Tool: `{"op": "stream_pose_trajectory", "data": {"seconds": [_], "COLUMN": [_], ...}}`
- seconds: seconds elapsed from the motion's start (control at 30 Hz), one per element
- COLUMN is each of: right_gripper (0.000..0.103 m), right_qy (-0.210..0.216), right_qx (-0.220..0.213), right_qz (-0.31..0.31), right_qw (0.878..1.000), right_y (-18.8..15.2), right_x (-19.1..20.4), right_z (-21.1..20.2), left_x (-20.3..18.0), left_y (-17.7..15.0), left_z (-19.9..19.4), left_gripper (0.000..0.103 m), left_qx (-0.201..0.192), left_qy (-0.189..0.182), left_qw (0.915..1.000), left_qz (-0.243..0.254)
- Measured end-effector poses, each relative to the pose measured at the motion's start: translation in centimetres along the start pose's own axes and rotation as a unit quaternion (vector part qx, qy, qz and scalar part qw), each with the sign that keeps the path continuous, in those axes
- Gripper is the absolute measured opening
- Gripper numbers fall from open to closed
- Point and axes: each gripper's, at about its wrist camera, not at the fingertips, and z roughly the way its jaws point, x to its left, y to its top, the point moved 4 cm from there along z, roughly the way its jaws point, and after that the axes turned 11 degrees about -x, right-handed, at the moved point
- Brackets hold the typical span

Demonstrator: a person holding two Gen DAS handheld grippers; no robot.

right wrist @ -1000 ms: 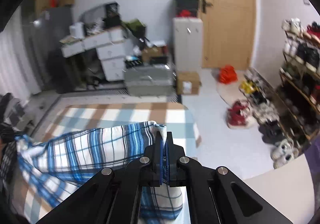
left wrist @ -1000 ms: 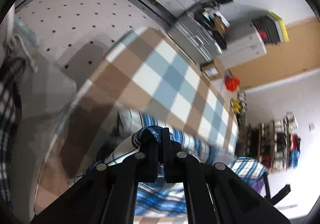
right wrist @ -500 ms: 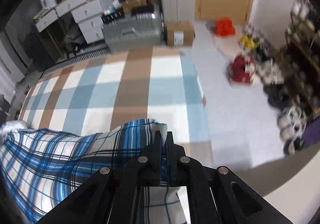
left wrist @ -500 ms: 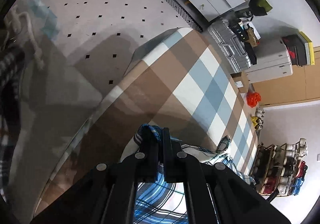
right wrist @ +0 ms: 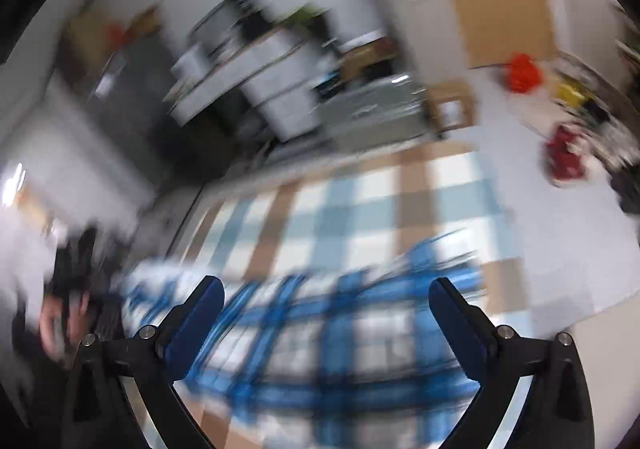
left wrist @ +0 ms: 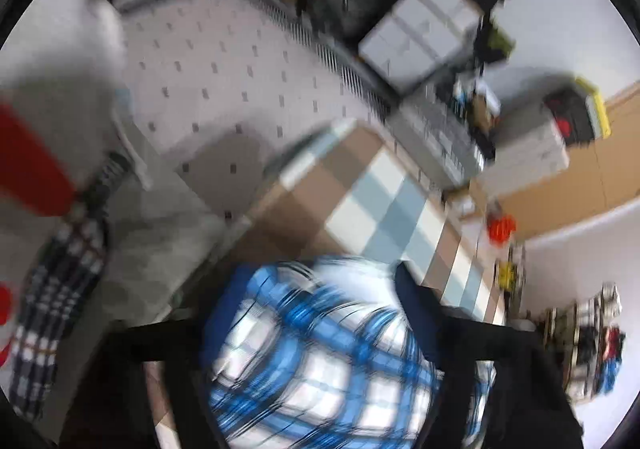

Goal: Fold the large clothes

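both claws have just been opening. left gripper [left wrist: 320, 329] stands with its jaws spread wide, and the blue-and-white plaid garment [left wrist: 320, 361] bulges up loose between them, pinched by neither; the left finger is lost in blur, the right one shows as a dark blue pad at about three o'clock of the cloth. right gripper [right wrist: 324, 297] is spread as wide as it goes, its blue-padded fingers [right wrist: 452, 313] apart with nothing pressed between them, the garment [right wrist: 320, 333] lying below and beyond them.

in the right wrist view the garment's long axis runs from nine o'clock to three o'clock across the near edge of the table; which end is which is too smeared to tell. it is soft woven cloth, rumpled, crossed by blue and dark lines on white.

it lies on a checked tablecloth [right wrist: 360, 201] of tan, pale blue and white squares, flat and smooth. at eight o'clock in the left wrist view a dark checked cloth [left wrist: 52, 313] hangs beside the table.
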Motion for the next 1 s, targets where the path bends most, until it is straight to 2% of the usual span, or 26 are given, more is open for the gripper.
{"op": "stream_pose_trajectory", "data": {"seconds": [0.07, 0.13, 0.2, 0.27, 0.37, 0.4, 0.43, 0.47, 0.53, 0.6, 0.67, 0.7, 0.8, 0.83, 0.87, 0.9, 1.0], "right_gripper": [0.103, 0.103, 0.102, 0.102, 0.102, 0.102, 0.102, 0.102, 0.103, 0.103, 0.103, 0.103, 0.103, 0.103, 0.103, 0.103, 0.103], "right_qy": [0.011, -0.004, -0.032, -0.071, -0.126, -0.133, -0.140, -0.144, -0.147, -0.142, -0.128, -0.109, -0.079, -0.078, -0.090, -0.104, -0.114], "right_qx": [0.043, 0.077, 0.116, 0.142, 0.172, 0.179, 0.184, 0.187, 0.197, 0.214, 0.226, 0.222, 0.172, 0.154, 0.154, 0.168, 0.196], "right_qz": [-0.055, -0.112, -0.172, -0.226, -0.240, -0.239, -0.240, -0.237, -0.221, -0.209, -0.208, -0.205, -0.196, -0.203, -0.208, -0.208, -0.188], "right_qw": [0.998, 0.991, 0.978, 0.961, 0.947, 0.945, 0.943, 0.942, 0.944, 0.944, 0.943, 0.947, 0.962, 0.964, 0.962, 0.958, 0.956], "right_y": [-2.6, -4.9, -7.9, -10.5, -12.7, -13.1, -13.5, -13.5, -13.8, -14.2, -13.8, -13.1, -11.0, -10.6, -10.7, -11.2, -13.4], "right_x": [3.9, 6.6, 8.8, 9.8, 8.6, 7.9, 7.5, 7.1, 6.1, 5.7, 5.7, 5.8, 5.7, 5.2, 4.3, 3.1, 0.0], "right_z": [1.3, 2.7, 4.9, 7.7, 11.2, 11.9, 12.6, 12.9, 13.8, 14.2, 13.7, 12.8, 10.3, 9.5, 9.4, 9.6, 10.3], "left_x": [-0.3, -1.0, -1.7, -2.9, -4.9, -5.1, -5.4, -5.4, -5.0, -4.4, -3.0, -2.2, -0.1, 0.8, 1.1, 1.1, 0.7], "left_y": [0.0, -0.7, -2.0, -4.8, -10.6, -12.2, -15.0, -16.7, -19.4, -20.0, -19.6, -19.2, -17.7, -16.9, -16.5, -16.4, -16.9], "left_z": [-0.8, -1.6, -2.1, -2.8, -2.5, -2.2, -1.2, -0.5, 1.4, 2.8, 4.5, 5.3, 6.9, 7.5, 7.7, 7.7, 8.1], "left_gripper": [0.076, 0.076, 0.076, 0.076, 0.076, 0.076, 0.076, 0.076, 0.076, 0.076, 0.076, 0.076, 0.076, 0.076, 0.076, 0.076, 0.076], "left_qx": [-0.012, 0.004, 0.025, 0.049, 0.105, 0.124, 0.152, 0.169, 0.187, 0.188, 0.188, 0.187, 0.184, 0.184, 0.184, 0.179, 0.178], "left_qy": [-0.002, -0.022, -0.031, -0.048, -0.064, -0.058, -0.060, -0.057, -0.045, -0.029, -0.009, 0.003, 0.014, 0.015, 0.004, -0.004, -0.005], "left_qw": [0.9999, 0.9996, 0.9985, 0.9949, 0.9797, 0.9741, 0.9629, 0.9558, 0.9452, 0.9435, 0.9458, 0.9474, 0.9524, 0.9546, 0.9562, 0.9560, 0.9453], "left_qz": [0.005, 0.017, 0.037, 0.074, 0.158, 0.180, 0.215, 0.234, 0.264, 0.271, 0.265, 0.260, 0.243, 0.234, 0.227, 0.232, 0.273]}}
